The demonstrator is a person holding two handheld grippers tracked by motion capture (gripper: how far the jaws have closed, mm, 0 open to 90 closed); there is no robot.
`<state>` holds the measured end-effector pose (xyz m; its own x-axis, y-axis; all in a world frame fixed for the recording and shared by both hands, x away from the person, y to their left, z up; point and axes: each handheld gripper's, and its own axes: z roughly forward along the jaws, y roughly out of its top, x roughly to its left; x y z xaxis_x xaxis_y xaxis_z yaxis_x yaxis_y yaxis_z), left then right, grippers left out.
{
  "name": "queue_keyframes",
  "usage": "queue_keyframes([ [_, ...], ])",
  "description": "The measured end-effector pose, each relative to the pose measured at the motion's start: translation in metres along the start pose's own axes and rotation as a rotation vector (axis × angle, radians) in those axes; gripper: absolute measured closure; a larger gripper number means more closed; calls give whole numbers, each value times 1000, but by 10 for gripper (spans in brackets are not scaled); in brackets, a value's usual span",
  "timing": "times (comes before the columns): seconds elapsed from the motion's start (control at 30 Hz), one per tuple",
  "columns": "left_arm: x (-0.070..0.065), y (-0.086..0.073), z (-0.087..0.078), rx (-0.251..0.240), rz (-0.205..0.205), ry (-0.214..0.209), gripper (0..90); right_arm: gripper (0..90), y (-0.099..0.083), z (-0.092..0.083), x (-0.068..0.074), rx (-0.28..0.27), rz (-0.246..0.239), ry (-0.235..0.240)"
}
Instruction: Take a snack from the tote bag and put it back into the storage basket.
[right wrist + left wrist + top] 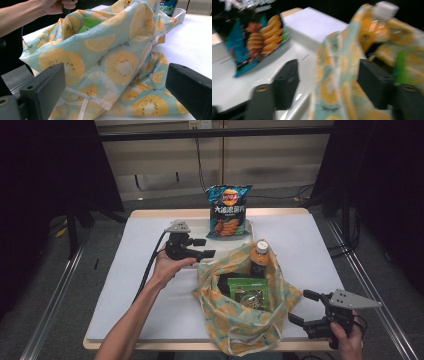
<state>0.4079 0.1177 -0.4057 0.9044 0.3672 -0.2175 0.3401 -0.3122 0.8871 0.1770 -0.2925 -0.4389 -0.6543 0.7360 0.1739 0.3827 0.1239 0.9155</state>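
A cloth bag [240,320] printed with citrus slices lies open on the white table [140,285]. A green packet [248,292] and an orange-drink bottle [260,255] with a white cap stand inside it. A blue chips bag [228,212] stands upright behind it. My left gripper [209,247] is open just left of the bag's rim, with nothing held; its own view shows the bag's cloth [337,75] ahead, the bottle [374,22] and the chips bag [254,40]. My right gripper [301,306] is open at the bag's right side, facing the cloth [107,57].
A white tray [250,227] sits behind the chips bag at the table's far edge. Dark curtains flank the table, and metal rails run along both sides on the floor. The person's left forearm [135,315] crosses the table's near left part.
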Motion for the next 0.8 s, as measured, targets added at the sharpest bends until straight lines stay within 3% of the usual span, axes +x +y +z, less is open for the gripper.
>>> queue_keyframes([
  [0.03, -5, 0, -2, 6, 10, 8, 393, 24, 0, 0, 0, 2, 3, 0],
  [0.17, -26, 1, -10, -25, 43, -44, 395, 23, 0, -1, 1, 0, 1, -3],
  [0.23, -39, 1, -11, -14, 76, -42, 382, 25, 0, 0, 1, -2, 3, -10],
  [0.47, -60, 2, -11, -44, 85, -93, 438, 49, 4, 3, 7, -17, -10, 9],
  [0.7, -79, -6, 1, -4, 98, -161, 491, 63, 4, 5, 6, -11, -3, 4],
  [0.8, -84, -12, 9, 21, 109, -178, 593, 60, 3, 4, 6, -12, -4, 8],
])
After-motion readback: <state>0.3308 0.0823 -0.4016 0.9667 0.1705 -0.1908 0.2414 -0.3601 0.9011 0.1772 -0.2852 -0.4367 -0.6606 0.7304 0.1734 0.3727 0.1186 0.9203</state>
